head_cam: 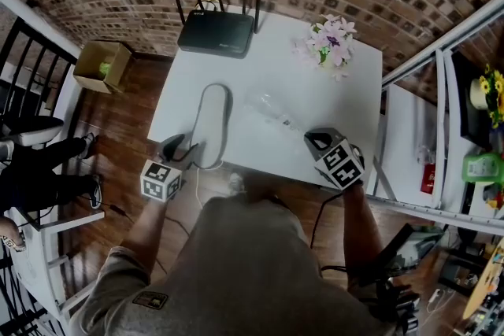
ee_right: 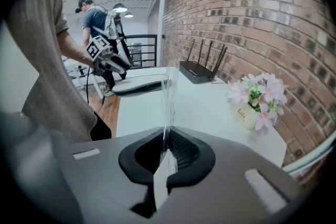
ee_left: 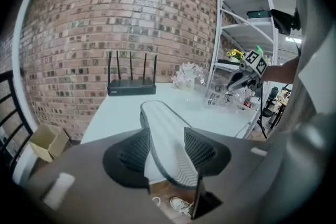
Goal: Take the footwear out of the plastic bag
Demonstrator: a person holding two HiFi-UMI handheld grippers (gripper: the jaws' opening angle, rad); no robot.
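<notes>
Head view: one white rectangular table (head_cam: 315,90), two grippers, one shoe, one bag. The long white flat-soled shoe (head_cam: 211,122) lies lengthwise on the table's left half, fully out of the bag, with its near end at the front edge. The left gripper (head_cam: 179,149) is at that end. The right gripper (head_cam: 315,140) is at the front edge further right, on the crumpled clear plastic bag (head_cam: 272,112). Shoe and bag are apart. At the far edge sit one black four-antenna router (head_cam: 217,31) and one pot of pink flowers (head_cam: 333,43). The middle of the table is bare. One open cardboard box (head_cam: 102,64) sits on the wood floor to the left, and a white metal shelf rack (head_cam: 409,138) stands tight against the right side.

Left gripper view: jaws released and spread wide. The shoe's near end sits between them, ribbed sole up, not clamped. That end overhangs the table edge. One white lace-up sneaker (ee_left: 181,206) shows on the floor below, which the other views don't make clear.

Right gripper view: jaws clenched on the bag's edge, with film standing up from the pinch and a white strip in it. Only this view shows a second person with a backpack (ee_right: 97,23) by the railing behind.
</notes>
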